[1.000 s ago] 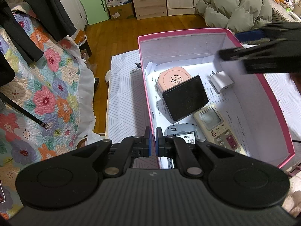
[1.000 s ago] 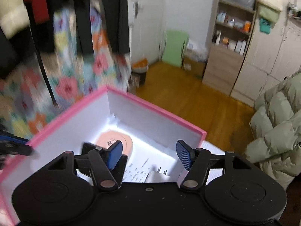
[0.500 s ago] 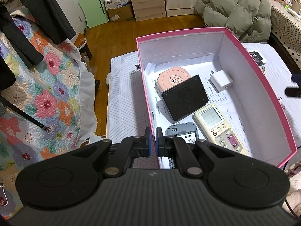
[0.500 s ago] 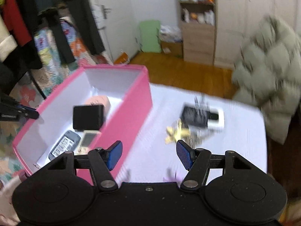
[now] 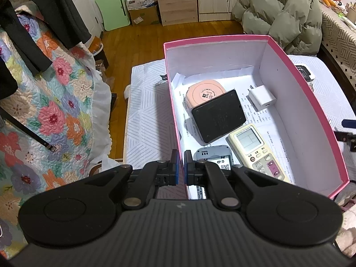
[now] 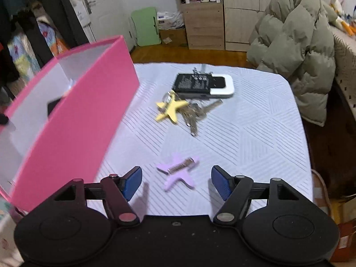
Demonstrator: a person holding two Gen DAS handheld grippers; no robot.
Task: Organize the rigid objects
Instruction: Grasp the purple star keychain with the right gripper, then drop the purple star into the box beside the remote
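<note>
A pink box (image 5: 175, 120) stands on the white table; in it lie a pink round case (image 5: 204, 92), a black block (image 5: 219, 115), a white charger (image 5: 261, 98), a cream remote (image 5: 255, 151) and a grey device (image 5: 217, 159). My left gripper (image 5: 180, 166) is shut on the box's near left wall. My right gripper (image 6: 176, 183) is open and empty, low over the table right of the box (image 6: 77, 120). A purple star clip (image 6: 178, 172) lies just ahead between its fingers. Farther off lie a yellow star keyring with keys (image 6: 175, 110) and a black-and-white device (image 6: 203, 84).
A floral quilt (image 5: 44, 111) hangs left of the table. A green puffer coat (image 6: 296, 51) lies on a chair beyond the table's far right. The table's right edge (image 6: 307, 155) drops to dark floor. Cabinets and a green folding board stand at the back wall.
My right gripper has left the box, swung right and come down low over the table near the purple star clip. The left gripper has stayed on the box wall.
</note>
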